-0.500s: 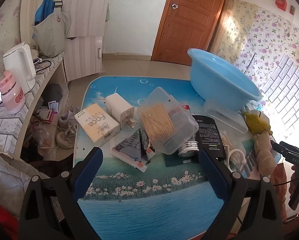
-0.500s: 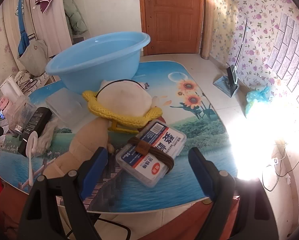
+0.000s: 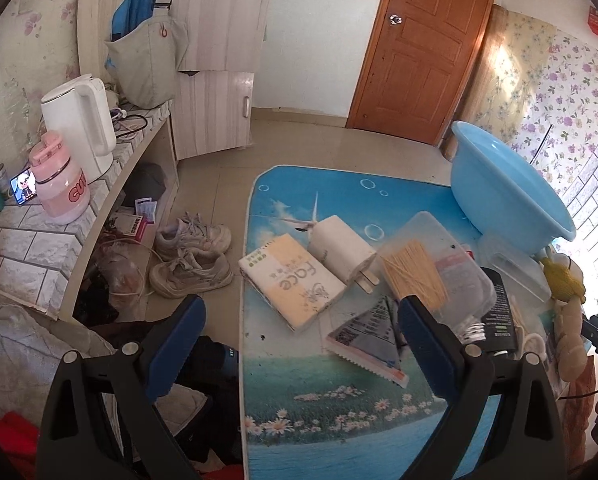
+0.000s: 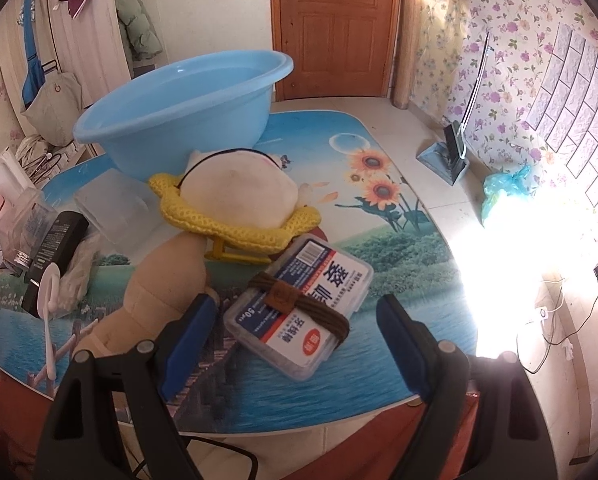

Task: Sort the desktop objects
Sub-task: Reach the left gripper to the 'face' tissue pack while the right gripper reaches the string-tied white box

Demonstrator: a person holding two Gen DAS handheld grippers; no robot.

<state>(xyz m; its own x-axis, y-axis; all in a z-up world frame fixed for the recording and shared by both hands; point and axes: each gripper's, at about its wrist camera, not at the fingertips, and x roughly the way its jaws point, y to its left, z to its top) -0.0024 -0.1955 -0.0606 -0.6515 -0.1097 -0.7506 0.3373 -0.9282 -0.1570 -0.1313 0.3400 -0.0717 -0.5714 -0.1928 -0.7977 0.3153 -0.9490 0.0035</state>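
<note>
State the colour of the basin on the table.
Light blue; the basin shows best in the right wrist view.

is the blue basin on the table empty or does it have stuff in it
Empty, as far as shows: the blue basin has a bare inner wall in both views; its floor is hidden. The clutter lies on the table outside it.

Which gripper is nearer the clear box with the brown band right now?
Right. The right gripper hangs open just above the clear box, its fingers either side. The left gripper is over the tissue pack, elsewhere on the table.
</note>
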